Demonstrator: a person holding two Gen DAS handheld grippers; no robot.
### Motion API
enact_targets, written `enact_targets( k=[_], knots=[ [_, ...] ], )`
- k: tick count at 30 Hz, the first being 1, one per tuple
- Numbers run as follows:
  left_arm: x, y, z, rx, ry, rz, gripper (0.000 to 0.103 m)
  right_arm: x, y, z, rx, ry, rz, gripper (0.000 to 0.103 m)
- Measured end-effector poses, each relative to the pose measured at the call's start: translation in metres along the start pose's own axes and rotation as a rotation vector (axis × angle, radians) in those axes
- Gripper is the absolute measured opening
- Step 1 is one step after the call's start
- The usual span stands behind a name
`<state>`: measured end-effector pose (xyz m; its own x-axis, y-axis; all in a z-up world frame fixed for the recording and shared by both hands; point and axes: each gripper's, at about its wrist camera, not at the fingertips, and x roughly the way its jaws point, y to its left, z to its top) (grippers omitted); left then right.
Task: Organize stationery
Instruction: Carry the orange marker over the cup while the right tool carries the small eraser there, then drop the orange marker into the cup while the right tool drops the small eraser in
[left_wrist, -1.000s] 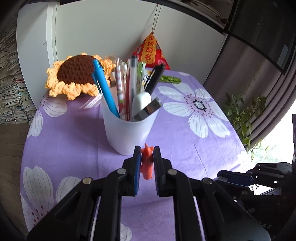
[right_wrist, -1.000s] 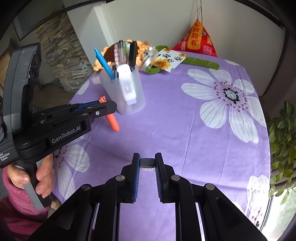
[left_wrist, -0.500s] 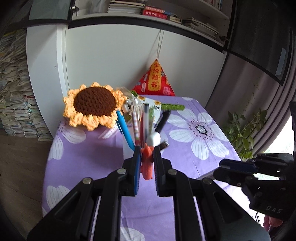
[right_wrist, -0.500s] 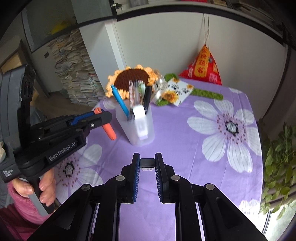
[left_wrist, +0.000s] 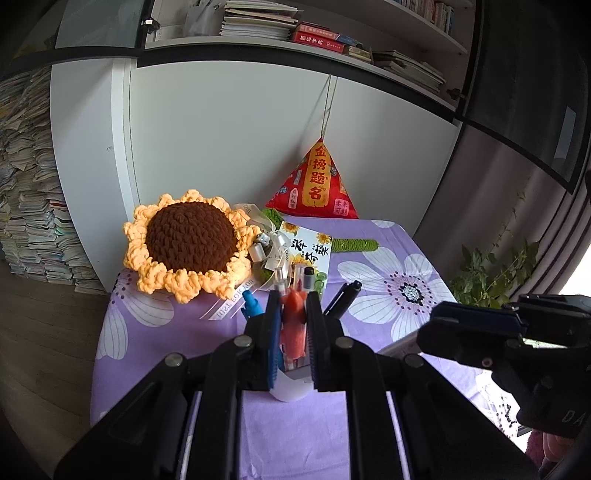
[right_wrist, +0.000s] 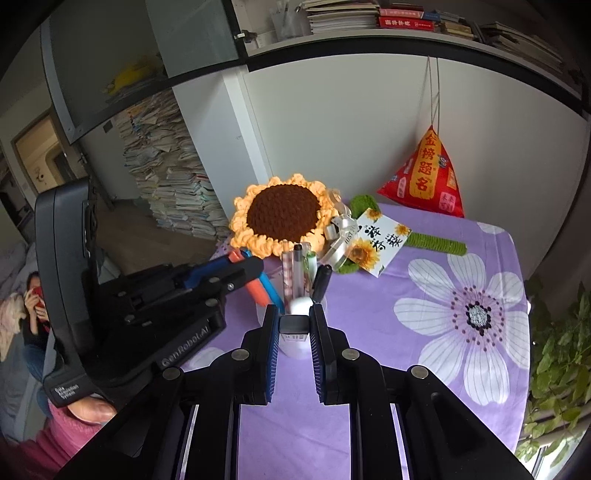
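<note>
My left gripper (left_wrist: 293, 304) is shut on an orange pen (left_wrist: 294, 332), which stands upright between its pads. Behind its fingers is a white translucent cup (left_wrist: 291, 389) holding several pens, among them a blue one (left_wrist: 251, 306) and a black one (left_wrist: 343, 297). My right gripper (right_wrist: 294, 314) is shut on a small dark block with a white label (right_wrist: 293, 326), just in front of the same cup (right_wrist: 295, 349). In the right wrist view the left gripper (right_wrist: 251, 267) hovers left of the cup with the orange pen (right_wrist: 256, 291) slanting down from it.
A purple flowered tablecloth (right_wrist: 424, 295) covers the table. At the back stand a crocheted sunflower (left_wrist: 190, 240), a sunflower card (left_wrist: 306, 251), a green crocheted stem (right_wrist: 436, 243) and a red triangular pouch (left_wrist: 314, 184). Paper stacks (right_wrist: 170, 184) and a person (right_wrist: 33, 306) are to the left.
Both grippers have risen and tipped upward with their items still held. The cup has sunk in both views and now sits partly behind the fingers.
</note>
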<state>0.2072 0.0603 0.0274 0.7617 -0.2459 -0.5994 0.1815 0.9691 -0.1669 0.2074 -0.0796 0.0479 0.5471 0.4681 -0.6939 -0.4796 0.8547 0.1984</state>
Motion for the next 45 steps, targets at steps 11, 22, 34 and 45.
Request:
enact_targets(
  k=[11, 22, 34, 45],
  knots=[
    [0.013, 0.004, -0.005, 0.015, 0.018, -0.015, 0.011, 0.017, -0.003, 0.02, 0.004, 0.005, -0.007, 0.017],
    [0.026, 0.003, -0.013, 0.033, 0.055, -0.018, 0.011, 0.033, -0.003, 0.029, 0.004, 0.015, 0.007, 0.017],
    [0.022, 0.005, -0.014, 0.04, 0.049, -0.013, 0.012, 0.04, -0.001, 0.032, 0.001, 0.018, 0.009, 0.017],
    [-0.004, 0.019, -0.022, 0.001, 0.012, 0.015, 0.013, 0.058, 0.009, 0.031, -0.03, 0.051, 0.028, 0.017]
  ],
)
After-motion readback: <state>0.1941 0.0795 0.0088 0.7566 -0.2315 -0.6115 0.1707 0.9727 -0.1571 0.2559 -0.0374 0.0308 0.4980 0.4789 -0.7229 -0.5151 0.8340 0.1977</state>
